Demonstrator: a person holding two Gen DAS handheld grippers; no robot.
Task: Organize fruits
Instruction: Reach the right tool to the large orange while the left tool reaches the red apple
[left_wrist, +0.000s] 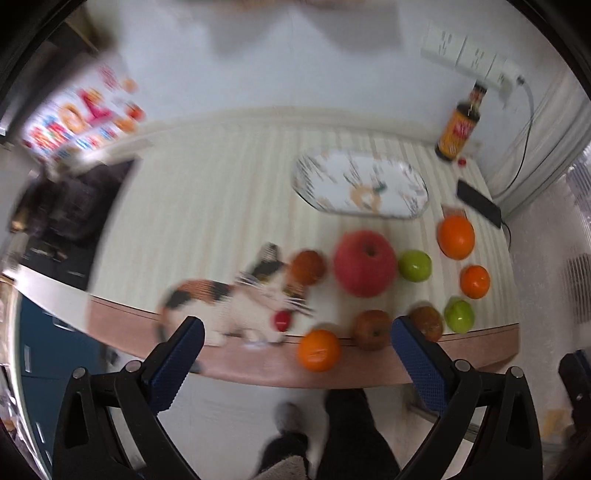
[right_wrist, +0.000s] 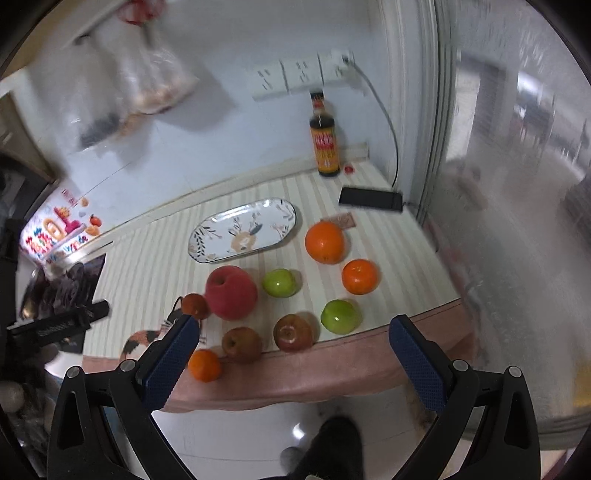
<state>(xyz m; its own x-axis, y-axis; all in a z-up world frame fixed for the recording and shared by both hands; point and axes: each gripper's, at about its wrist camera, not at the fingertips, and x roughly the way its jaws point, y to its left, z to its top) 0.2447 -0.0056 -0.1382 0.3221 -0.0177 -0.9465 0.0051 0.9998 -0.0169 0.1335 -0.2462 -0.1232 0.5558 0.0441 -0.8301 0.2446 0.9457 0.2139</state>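
We see the plate (right_wrist: 243, 230) far on the table (right_wrist: 155, 258), the bottle (right_wrist: 325, 147) behind it to the right. Near the plate lies the big apple (right_wrist: 231, 291); the fruit right of it spreads toward the near edge.

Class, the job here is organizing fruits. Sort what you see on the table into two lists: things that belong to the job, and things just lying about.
Belongs to the job:
big red apple
two green apples
large orange
oval plate

Just lying about:
sauce bottle
black phone
cat picture
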